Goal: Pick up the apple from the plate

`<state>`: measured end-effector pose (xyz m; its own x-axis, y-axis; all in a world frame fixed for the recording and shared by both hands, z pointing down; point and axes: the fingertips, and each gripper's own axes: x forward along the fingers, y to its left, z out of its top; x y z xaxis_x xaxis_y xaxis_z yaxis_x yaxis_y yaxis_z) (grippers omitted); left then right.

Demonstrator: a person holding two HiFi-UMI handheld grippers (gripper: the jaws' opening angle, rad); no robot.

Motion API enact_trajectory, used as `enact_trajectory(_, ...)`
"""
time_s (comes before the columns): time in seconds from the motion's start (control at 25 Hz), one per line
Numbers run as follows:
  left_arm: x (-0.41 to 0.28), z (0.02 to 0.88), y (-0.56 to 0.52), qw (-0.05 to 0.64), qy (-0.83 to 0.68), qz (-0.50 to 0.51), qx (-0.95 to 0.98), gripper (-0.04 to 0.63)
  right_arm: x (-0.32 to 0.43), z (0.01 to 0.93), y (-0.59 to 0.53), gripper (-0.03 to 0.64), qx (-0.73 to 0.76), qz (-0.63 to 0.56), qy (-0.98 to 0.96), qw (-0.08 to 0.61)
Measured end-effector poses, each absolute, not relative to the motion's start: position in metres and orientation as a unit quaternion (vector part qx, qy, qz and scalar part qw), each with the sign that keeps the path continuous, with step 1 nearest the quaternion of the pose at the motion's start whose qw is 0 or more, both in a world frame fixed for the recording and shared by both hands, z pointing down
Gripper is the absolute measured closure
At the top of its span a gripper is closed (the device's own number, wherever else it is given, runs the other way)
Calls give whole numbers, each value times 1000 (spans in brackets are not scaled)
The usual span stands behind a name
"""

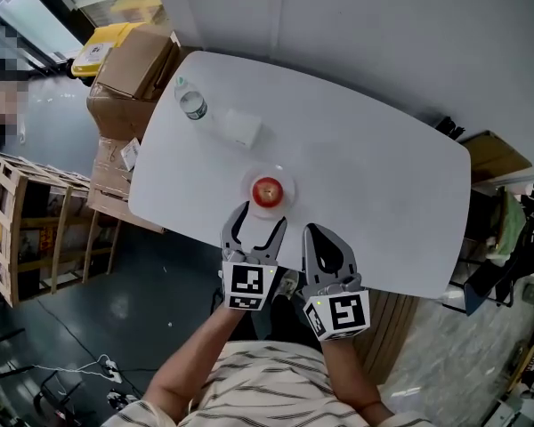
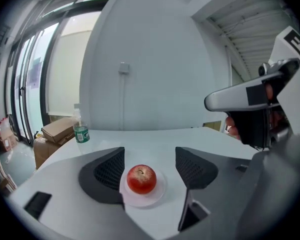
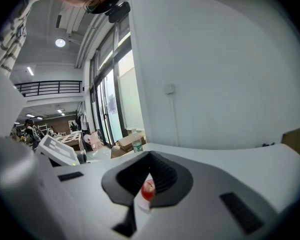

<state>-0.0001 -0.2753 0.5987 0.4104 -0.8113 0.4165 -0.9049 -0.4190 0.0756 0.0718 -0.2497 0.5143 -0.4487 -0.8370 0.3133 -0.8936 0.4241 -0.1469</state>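
Note:
A red apple (image 1: 268,190) sits on a small white plate (image 1: 285,185) near the front edge of the white table (image 1: 383,194). My left gripper (image 1: 262,219) is just in front of the plate, jaws open and nothing between them. In the left gripper view the apple (image 2: 141,179) and its plate (image 2: 157,196) lie a little beyond the two spread pads (image 2: 110,171), untouched. My right gripper (image 1: 314,231) hovers to the right of the left one, over the table's front edge, shut and empty. Through its narrow slit the right gripper (image 3: 150,156) view shows the apple (image 3: 148,189).
A water bottle (image 1: 192,105) and a white box (image 1: 240,127) stand at the table's far left. Cardboard boxes (image 1: 129,69) and a wooden crate (image 1: 18,212) are on the floor left of the table. A wall runs behind it.

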Motion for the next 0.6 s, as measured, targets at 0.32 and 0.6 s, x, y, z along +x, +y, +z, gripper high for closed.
enact_trajectory(0.32,3,639,-291,145,-516,186,823,265,77,531,-254,606,521,160,-832,102)
enact_trajectory(0.6,6,679,-300,148,-510,224,817,230,80,543,-255,606,523,171,-828,107)
